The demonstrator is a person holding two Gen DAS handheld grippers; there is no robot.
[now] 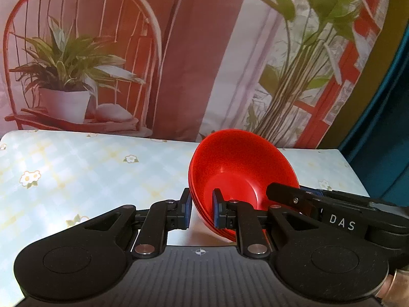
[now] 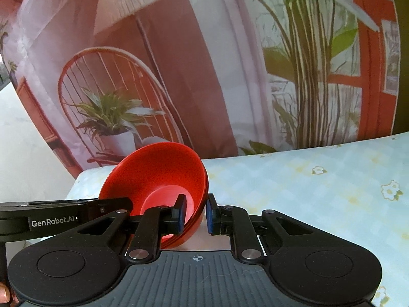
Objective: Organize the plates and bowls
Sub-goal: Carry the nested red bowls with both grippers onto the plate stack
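Our left gripper [image 1: 202,211] and right gripper [image 2: 194,215] each clench opposite rims of the red bowls [image 1: 240,176], nested, tilted above the table [image 1: 89,168]; we keep both grips level, matched towards twelve o'clock

Red bowls [image 1: 237,168], pale-blue floral tablecloth [image 1: 89,168]
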